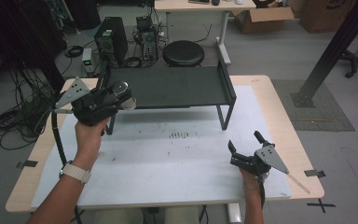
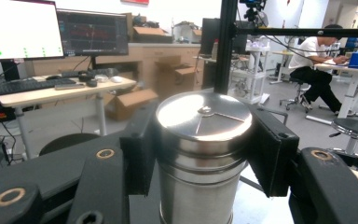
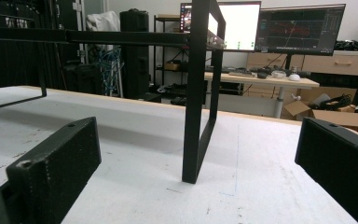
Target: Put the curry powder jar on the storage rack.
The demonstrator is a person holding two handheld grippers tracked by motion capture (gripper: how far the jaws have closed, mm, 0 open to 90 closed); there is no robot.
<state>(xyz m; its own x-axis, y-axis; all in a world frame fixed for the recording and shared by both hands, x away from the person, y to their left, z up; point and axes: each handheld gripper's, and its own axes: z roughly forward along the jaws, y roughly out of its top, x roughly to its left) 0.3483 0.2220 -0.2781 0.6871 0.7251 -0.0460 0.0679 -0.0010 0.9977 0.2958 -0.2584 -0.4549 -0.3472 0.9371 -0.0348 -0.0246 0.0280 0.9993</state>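
Note:
A shiny steel canister [image 2: 200,154] with a flat round lid stands upright between the black jaws of my left gripper [image 2: 205,149], which is shut on its sides. From above, the left gripper [image 1: 116,99] holds the canister [image 1: 122,93] in the air at the left end of the black metal shelf [image 1: 168,86], about level with its top. My right gripper [image 1: 245,145] rests low near the table's front right, open with nothing between its jaws. Ahead of it in the right gripper view stands the shelf's black leg [image 3: 198,116].
The shelf stands on a white mat [image 1: 177,154] covering a wooden table [image 1: 279,107]. Dark specks [image 1: 179,135] mark the mat's middle. Behind the table are a black stool [image 1: 183,52], computer towers [image 1: 111,37] and cables. A person [image 2: 314,70] sits at a far desk.

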